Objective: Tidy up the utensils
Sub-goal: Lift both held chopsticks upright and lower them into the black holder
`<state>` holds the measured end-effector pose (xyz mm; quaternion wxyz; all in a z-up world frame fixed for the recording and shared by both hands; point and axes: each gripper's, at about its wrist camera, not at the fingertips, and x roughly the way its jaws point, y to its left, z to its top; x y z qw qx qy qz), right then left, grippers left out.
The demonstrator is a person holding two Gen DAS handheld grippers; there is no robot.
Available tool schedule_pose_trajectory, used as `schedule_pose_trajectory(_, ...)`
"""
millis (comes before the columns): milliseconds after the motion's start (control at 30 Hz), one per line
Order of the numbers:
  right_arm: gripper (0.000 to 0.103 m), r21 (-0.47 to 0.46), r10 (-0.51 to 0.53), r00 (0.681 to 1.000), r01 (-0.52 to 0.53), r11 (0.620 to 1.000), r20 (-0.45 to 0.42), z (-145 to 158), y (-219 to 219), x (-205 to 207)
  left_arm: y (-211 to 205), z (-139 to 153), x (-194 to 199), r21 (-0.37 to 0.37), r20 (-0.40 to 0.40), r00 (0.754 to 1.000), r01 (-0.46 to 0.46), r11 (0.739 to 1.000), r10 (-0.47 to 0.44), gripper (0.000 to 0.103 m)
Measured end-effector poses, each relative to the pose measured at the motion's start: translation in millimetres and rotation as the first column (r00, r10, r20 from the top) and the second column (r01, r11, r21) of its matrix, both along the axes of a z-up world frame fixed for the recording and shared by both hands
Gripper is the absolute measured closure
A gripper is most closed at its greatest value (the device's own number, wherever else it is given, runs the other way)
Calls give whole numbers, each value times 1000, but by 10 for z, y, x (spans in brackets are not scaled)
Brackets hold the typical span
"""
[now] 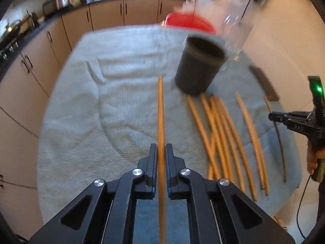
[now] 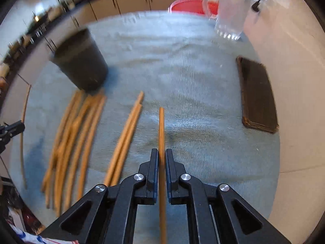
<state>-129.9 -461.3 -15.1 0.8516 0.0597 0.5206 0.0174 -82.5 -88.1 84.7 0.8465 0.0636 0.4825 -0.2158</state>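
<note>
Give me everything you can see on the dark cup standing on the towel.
The dark cup is a charcoal-grey, matte tumbler, likely plastic, wider at its open rim than at its base, with a faint band below the rim. It stands upright on the pale blue towel, and nothing shows inside it from either view. Loose wooden chopsticks lie just in front of it, their tips close to its base; motion blur hides whether they touch. A clear glass jug and a red basket are behind it.

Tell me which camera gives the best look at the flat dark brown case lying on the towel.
The right wrist view. There the dark brown case lies in full on the towel, its whole top face showing. The left wrist view catches it only as a thin, blurred sliver near the right edge.
</note>
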Motion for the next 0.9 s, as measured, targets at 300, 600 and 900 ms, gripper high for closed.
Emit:
schedule_pose_trajectory(300,98,30,-36,970,30,999,239,490,6,-733,71,318,-568,-108,148,989,5,994,11,96)
schedule_pose_trajectory(600,98,93,-68,909,32,995,412,960,10,-981,218,656,-817,-231,249,966,-16,973,76,96)
schedule_pose_trajectory(900,98,122,-80,861,21,992,502,1348,78,-723,53,1073,-444,-361,344,924,-32,932,164,96)
